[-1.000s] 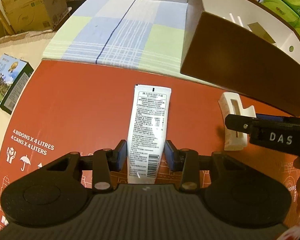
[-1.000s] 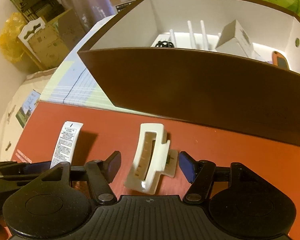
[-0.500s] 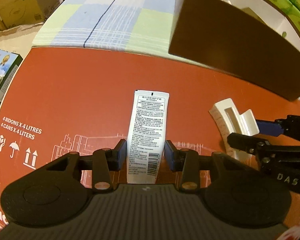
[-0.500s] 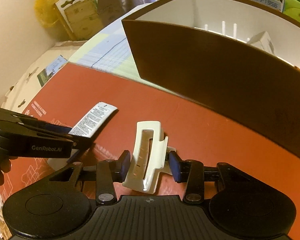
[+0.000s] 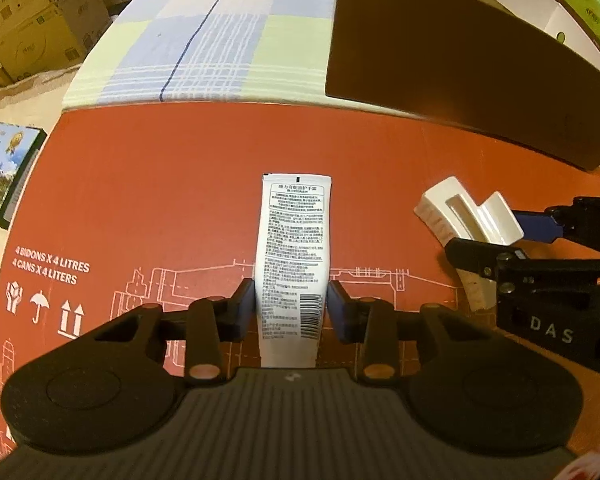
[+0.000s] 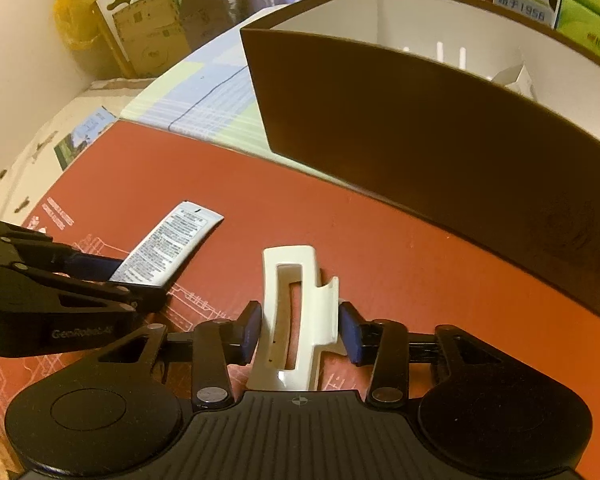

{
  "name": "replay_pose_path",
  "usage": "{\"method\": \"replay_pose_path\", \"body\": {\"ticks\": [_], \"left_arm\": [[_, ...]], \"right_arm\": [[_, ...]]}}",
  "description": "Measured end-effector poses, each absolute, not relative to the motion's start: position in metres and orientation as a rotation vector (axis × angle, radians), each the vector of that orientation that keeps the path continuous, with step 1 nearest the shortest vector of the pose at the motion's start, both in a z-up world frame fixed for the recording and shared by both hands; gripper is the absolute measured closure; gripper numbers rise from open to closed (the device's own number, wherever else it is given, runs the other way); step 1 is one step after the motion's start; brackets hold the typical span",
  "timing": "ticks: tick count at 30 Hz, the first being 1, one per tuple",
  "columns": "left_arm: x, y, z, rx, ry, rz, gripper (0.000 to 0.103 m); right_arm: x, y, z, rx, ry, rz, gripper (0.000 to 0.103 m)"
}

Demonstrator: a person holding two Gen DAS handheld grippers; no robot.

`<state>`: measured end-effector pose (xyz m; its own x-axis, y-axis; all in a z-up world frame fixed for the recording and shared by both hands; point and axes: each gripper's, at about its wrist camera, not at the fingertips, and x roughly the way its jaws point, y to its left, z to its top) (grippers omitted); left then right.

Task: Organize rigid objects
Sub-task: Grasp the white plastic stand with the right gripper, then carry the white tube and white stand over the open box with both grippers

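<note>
Left gripper (image 5: pixel 291 309) was clamped on the tube (image 5: pixel 294 256), blue pads pressing both sides near its lower, barcode end; the crimped end pointed away from the camera over the red board (image 5: pixel 172 184). Whether the tube was lifted off the board could not be told. Right gripper (image 6: pixel 299 332) was clenched on the clip (image 6: pixel 296 312), a white hair claw, pads against its two flanks, long axis running forward between the fingers. In the left view the clip (image 5: pixel 466 220) sat to the right of the tube, apart from it, with the right gripper's fingers around it. Brown box (image 6: pixel 420 140) stood beyond both items on the checked cloth (image 5: pixel 204 40), near wall facing the grippers, white interior showing some white items. Cardboard cartons (image 5: pixel 24 28) stood off to the left.
</note>
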<state>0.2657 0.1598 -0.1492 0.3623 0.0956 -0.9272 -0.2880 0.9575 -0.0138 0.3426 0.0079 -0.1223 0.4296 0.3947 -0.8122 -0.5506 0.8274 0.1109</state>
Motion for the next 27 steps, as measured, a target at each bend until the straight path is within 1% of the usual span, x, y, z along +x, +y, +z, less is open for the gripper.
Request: {"method": "replay_pose_path", "body": {"ticks": [10, 16, 27], "left_arm": [[0.259, 0.157, -0.139, -0.195, 1.144, 0.251, 0.070], [0.250, 0.148, -0.120, -0.168, 1.070, 0.242, 0.070], [0.248, 0.133, -0.080, -0.151, 0.999, 0.202, 0.070]], "right_arm": [[0.338, -0.002, -0.113, -0.164, 0.930, 0.598, 0.066], [0.332, -0.017, -0.102, -0.123, 0.904, 0.586, 0.066], [0.322, -0.043, -0.077, -0.070, 0.846, 0.563, 0.066]]}}
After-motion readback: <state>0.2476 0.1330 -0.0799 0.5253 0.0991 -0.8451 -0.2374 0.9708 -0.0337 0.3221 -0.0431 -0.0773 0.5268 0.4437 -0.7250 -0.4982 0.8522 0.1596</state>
